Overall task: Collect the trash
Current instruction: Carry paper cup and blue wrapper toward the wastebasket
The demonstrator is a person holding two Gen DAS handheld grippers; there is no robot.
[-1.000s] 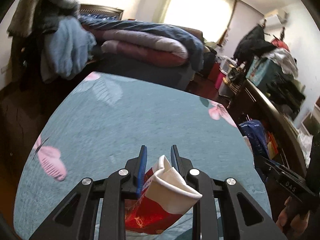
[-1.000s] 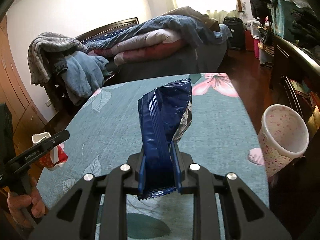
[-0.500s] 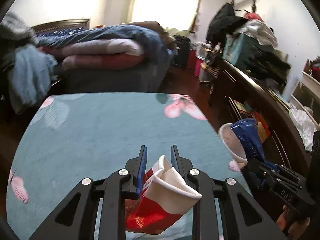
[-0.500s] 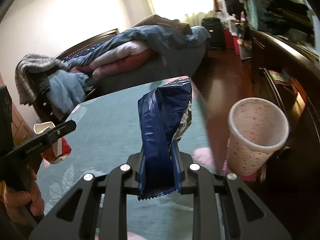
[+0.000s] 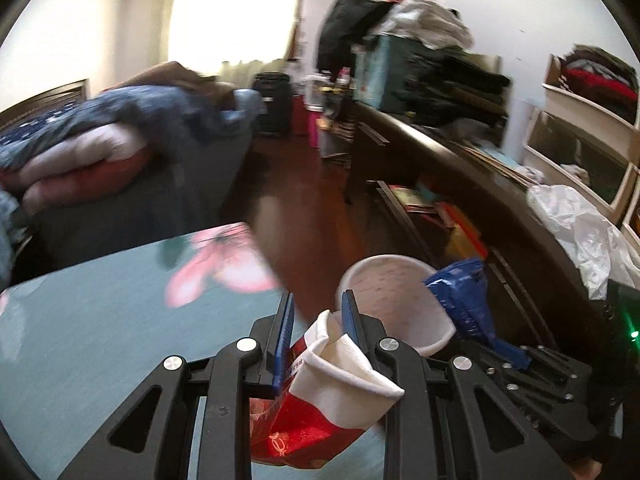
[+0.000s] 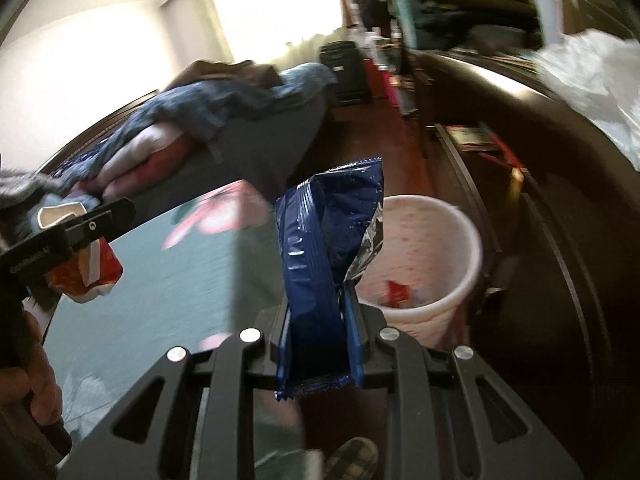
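Since a second ago both views have swung off the middle of the teal flowered tablecloth (image 5: 100, 320) toward its far right corner, and the pale speckled waste bin (image 5: 394, 300), then out of the left view altogether, now fills the centre of both.

In the left wrist view the left gripper (image 5: 316, 316) is clamped on a crushed red-and-white paper cup (image 5: 332, 392), which sticks out toward 6 o'clock under the fingers. The bin's rim sits just beyond the fingertips at 1 o'clock, and the blue wrapper shows at 3 o'clock beside it.

In the right wrist view the right gripper (image 6: 318, 304) is pinched tight on a dark blue foil snack wrapper (image 6: 320, 240) that stands upright, its silver lining showing at the torn edge. The bin lies right behind it at 2 o'clock, with a scrap of red (image 6: 396, 292) in the bottom. The left gripper with its cup is at 9 o'clock.

The cup's gold print and the white lettering on the tool arm are too blurred to read.

Farther off, dark wooden floor (image 5: 320, 208) runs toward a bed heaped with folded quilts (image 5: 100, 148) at 10 o'clock, a long dark cabinet (image 5: 460, 168) piled with clothes at 2 o'clock, and a bright curtained window (image 5: 232, 12) at 12.
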